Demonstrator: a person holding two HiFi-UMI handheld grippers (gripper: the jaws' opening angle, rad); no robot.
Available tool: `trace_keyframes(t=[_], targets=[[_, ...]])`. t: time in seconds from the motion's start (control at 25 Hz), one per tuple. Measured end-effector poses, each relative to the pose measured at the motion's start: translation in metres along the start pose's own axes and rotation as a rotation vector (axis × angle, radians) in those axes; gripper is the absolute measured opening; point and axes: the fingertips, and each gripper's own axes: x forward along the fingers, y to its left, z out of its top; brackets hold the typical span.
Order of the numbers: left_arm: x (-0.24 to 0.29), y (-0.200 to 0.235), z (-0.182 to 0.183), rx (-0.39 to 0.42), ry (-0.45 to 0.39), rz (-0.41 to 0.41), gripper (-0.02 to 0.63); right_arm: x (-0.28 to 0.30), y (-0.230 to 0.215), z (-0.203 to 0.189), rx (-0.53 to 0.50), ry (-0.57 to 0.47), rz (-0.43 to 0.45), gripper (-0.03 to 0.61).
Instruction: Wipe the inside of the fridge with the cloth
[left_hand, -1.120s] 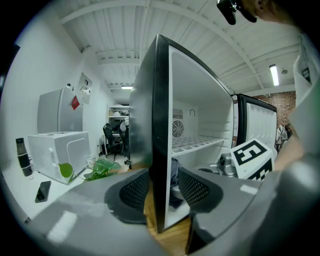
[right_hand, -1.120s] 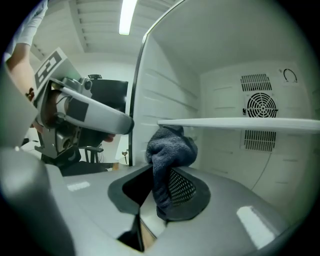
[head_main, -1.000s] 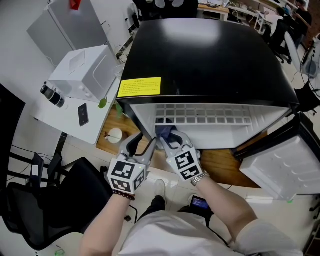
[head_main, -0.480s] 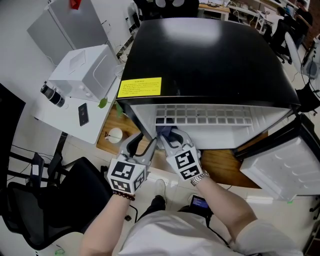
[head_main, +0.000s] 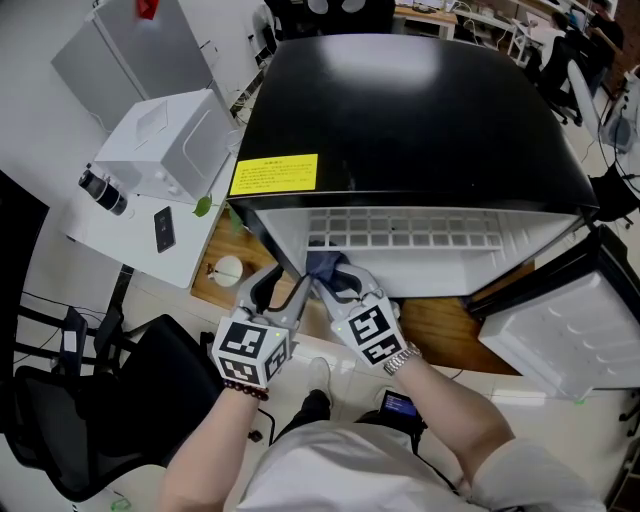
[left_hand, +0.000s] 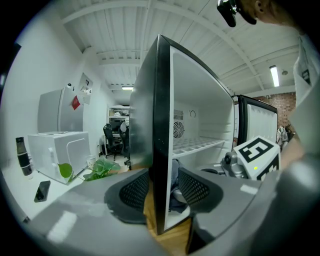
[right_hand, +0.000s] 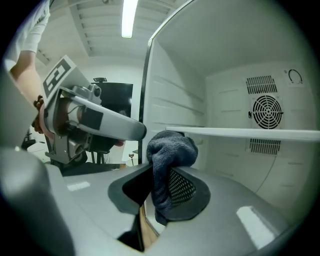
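- The fridge (head_main: 420, 110) stands open towards the person, with its black top up in the head view and its white inside facing 6 o'clock.
- The right gripper (head_main: 335, 275) reaches into the opening at its 7 o'clock corner.
- Its jaws are closed on a dark blue-grey cloth (right_hand: 167, 150). The cloth is pinched between the pads and bunches up above them.
- The cloth sits just inside the fridge's left wall (left_hand: 161, 125). It is under the white shelf (right_hand: 240, 132), near the front edge.
- I cannot tell whether the cloth touches the wall.
- The left gripper (head_main: 278, 290) is at 9 o'clock of the right one, just beside it.
- Its jaws stand apart astride the front edge of the left wall, one pad outside and one inside.
- A thin gap shows between the inner pad and the wall, so the jaws are not clamped on it.
- A round fan grille (right_hand: 267, 111) is on the back wall, at 2 o'clock of the cloth in the right gripper view.
- A yellow label (head_main: 275, 173) lies on the fridge top at its 8 o'clock corner.
- A white box (head_main: 170, 145) stands at 9 o'clock of the fridge, with a phone (head_main: 164, 229) lying at 6 o'clock of it.
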Motion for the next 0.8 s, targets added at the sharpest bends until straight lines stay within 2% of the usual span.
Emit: trace_keyframes(t=[0.32,0.8], targets=[[0.000,-0.001,0.000,0.008,0.009,-0.001,0.184,0.026,-0.034,-0.006,0.034,-0.027,-0.119,0.075],[-0.001,-0.001,0.001,0.034,0.016,-0.011,0.170,0.058,-0.075,-0.010,0.060,-0.056,-0.210,0.075]])
